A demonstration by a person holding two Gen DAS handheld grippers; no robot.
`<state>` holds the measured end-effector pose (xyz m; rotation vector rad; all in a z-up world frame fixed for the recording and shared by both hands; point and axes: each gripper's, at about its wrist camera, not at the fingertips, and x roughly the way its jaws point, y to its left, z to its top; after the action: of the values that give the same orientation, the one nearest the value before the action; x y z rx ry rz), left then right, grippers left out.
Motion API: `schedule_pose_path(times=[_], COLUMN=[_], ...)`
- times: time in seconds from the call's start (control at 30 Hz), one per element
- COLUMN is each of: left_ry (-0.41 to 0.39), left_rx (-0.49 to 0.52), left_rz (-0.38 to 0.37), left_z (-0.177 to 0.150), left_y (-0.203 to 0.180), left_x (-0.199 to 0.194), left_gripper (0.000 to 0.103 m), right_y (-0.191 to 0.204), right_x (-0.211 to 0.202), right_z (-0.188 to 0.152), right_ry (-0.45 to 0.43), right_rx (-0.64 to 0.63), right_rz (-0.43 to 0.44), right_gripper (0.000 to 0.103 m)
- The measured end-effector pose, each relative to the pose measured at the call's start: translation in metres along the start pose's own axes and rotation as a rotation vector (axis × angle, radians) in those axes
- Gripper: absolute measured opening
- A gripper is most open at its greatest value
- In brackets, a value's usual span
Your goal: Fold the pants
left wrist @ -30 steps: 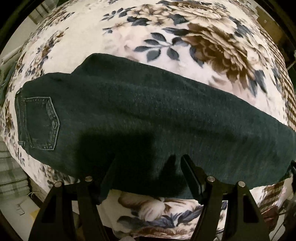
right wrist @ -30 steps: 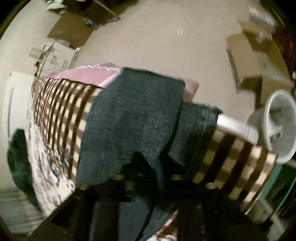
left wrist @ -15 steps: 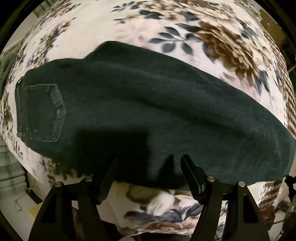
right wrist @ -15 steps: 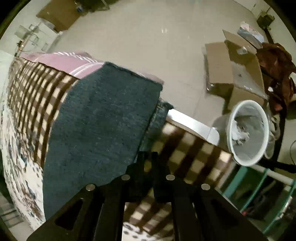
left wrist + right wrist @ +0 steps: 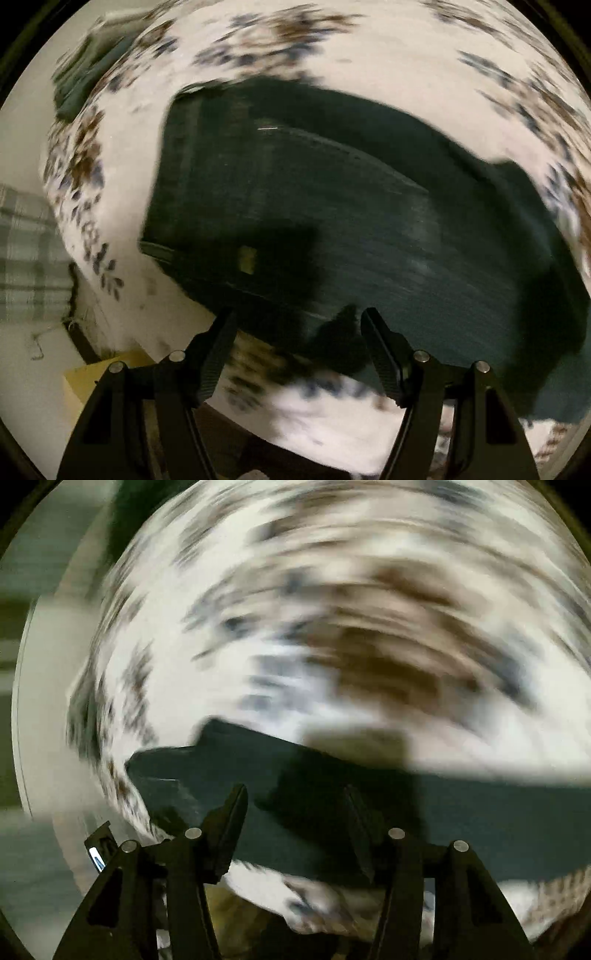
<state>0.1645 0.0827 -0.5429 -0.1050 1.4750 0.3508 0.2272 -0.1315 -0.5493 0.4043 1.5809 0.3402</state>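
Pants (image 5: 369,206) edge beside bare floral bedspread (image 5: 388,66)

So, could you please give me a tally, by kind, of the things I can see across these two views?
Dark green pants: 1
Floral blanket: 1
Grippers, left gripper and right gripper: 2
Total: 4
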Motion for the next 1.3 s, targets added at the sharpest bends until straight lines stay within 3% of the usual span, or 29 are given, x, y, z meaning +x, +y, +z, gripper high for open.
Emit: schedule_pose_path(times=[0.1, 0.23, 0.3, 0.33, 0.5, 0.6, 0.7, 0.77, 0.83, 0.9, 0.97, 1.07, 1.3], left_ry=[0.034, 0.07, 0.07, 0.07, 0.079, 0.087, 0.096, 0.093, 0.085, 0.074, 0.062, 0.037, -0.016], left_rx=[-0.035, -0.028, -0.013, -0.008, -0.004, 0.003, 0.008, 0.011, 0.012, 0.007, 0.008, 0.046, 0.262], left_rz=[-0.006, -0.053, -0.068, -0.076, -0.135, -0.153, -0.157, -0.15, -0.146, -0.144, -0.157, -0.18, -0.23], left_z=[0.01, 0.011, 0.01, 0.01, 0.008, 0.008, 0.008, 0.007, 0.006, 0.006, 0.006, 0.002, -0.016], left_y=[0.023, 0.039, 0.04, 0.042, 0.059, 0.066, 0.074, 0.08, 0.085, 0.092, 0.093, 0.079, -0.003], left_x=[0.018, 0.036, 0.039, 0.041, 0.051, 0.054, 0.054, 0.052, 0.047, 0.041, 0.031, 0.012, -0.025], left_gripper=[0.068, 0.074, 0.078, 0.08, 0.084, 0.084, 0.084, 0.084, 0.084, 0.084, 0.084, 0.084, 0.084], right_y=[0.058, 0.072, 0.068, 0.071, 0.08, 0.072, 0.063, 0.059, 0.053, 0.043, 0.03, 0.008, -0.128], right_x=[0.062, 0.11, 0.108, 0.106, 0.086, 0.075, 0.077, 0.07, 0.062, 0.052, 0.028, 0.003, -0.052], right_z=[0.043, 0.063, 0.062, 0.062, 0.065, 0.082, 0.077, 0.073, 0.072, 0.07, 0.055, 0.019, -0.133], right_ry=[0.108, 0.233, 0.208, 0.197, 0.081, 0.076, 0.103, 0.068, 0.038, 0.037, -0.034, -0.124, -0.294], right_rx=[-0.175, -0.196, -0.2, -0.217, -0.229, -0.163, -0.12, -0.098, -0.062, -0.004, 0.054, 0.141, 0.567], right_rz=[-0.1, -0.177, -0.148, -0.153, -0.239, -0.199, -0.149, -0.127, -0.111, -0.098, -0.077, -0.057, -0.045], right_gripper=[0.056, 0.056, 0.03, 0.012, 0.001, 0.001, 0.002, 0.002, 0.007, 0.022, 0.04, 0.059, 0.065])
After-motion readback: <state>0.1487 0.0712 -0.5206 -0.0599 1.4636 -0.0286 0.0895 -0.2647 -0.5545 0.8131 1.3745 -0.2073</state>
